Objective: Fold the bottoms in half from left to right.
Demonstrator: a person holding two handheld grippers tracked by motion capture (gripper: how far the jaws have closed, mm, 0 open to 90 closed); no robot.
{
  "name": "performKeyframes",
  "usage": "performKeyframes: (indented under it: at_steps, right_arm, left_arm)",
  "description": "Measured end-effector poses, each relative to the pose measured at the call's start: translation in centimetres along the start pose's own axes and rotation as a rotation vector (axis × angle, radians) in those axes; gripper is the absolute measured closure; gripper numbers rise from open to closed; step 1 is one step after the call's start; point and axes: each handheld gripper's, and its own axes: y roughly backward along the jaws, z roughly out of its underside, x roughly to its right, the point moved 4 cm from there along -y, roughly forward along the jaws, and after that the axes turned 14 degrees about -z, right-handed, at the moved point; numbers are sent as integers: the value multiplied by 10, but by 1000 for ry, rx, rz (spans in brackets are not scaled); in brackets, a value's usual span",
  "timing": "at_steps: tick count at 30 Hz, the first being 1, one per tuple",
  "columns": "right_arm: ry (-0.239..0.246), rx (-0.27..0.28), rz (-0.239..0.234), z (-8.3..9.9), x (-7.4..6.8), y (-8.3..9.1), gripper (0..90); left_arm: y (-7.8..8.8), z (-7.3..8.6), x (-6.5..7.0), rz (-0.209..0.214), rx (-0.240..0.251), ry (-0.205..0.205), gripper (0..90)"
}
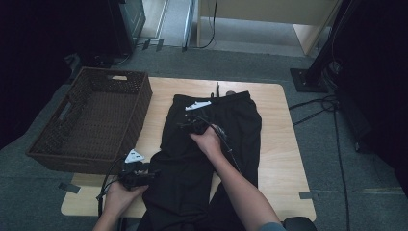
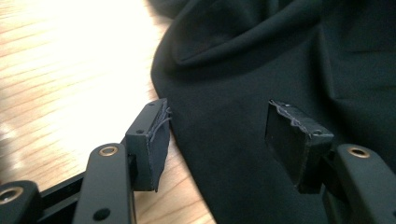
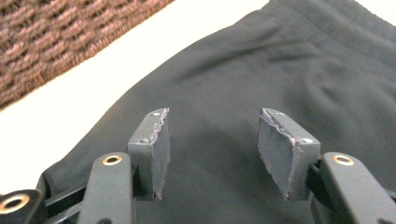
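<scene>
Two claws work over one black fabric garment [image 1: 211,144] spread down the middle of the pale wooden counter [image 1: 279,144]. In the left gripper view, the left claw [image 2: 219,140] stands with its jaws apart, nothing pressed between the pads; one pad sits just at the garment's edge over bare wood, the other above the cloth. Whether the pads touch the fabric is hard to tell from that angle. From the high view this left claw [image 1: 144,174] sits low at the garment's left border, held in the person's left hand [image 1: 120,192], its cable looping off toward the counter's near edge.

In the right gripper view, the right claw [image 3: 212,149] also has its jaws apart with only cloth beneath them, none caught between. In the high view the right claw [image 1: 195,124] is dark against the dark garment and mostly covered by the right hand [image 1: 208,141], so its outline is hard to make out.

A white label [image 1: 198,105] shows near the garment's far waistband. The garment's near end runs off the counter and is cut off by the picture's bottom edge.

Left of the garment stands a dark brown woven rectangular basket [image 1: 139,103], partly overhanging the counter; its weave [image 3: 56,42] also fills a corner of the right gripper view.
</scene>
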Motion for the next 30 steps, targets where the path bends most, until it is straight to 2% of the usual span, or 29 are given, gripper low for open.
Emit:
performKeyframes:
  at_steps: [4,9,11,14,17,19,22,26,28,30]
  right_arm:
    - [13,4,10,-10,-6,-14,385]
    - [-25,16,27,-22,-6,-33,333]
    - [-32,6,35,-25,-5,-40,317]
    - [-33,-24,45,-25,-8,-50,284]
    - [-28,-22,62,-22,-11,-57,270]
    - [-28,-26,56,-21,-12,-61,264]
    - [-20,-53,91,-18,-11,-66,263]
    - [-22,-30,121,-18,-9,-67,282]
    - [-3,-28,140,-17,-9,-68,312]
    - [52,-25,166,-14,-10,-69,328]
  left_arm:
    - [0,0,3,3,-6,-5,397]
    - [1,-1,4,15,-18,13,421]
    - [1,0,5,2,-14,13,437]
    - [2,0,5,-11,-21,17,448]
    - [2,0,5,-4,-20,18,470]
    - [1,0,6,-1,-25,18,494]
    - [1,-1,7,-8,-27,13,531]
    - [1,-1,9,-3,-26,9,590]
    - [0,-1,10,-4,-25,4,613]
    - [0,-1,10,-6,-23,5,631]
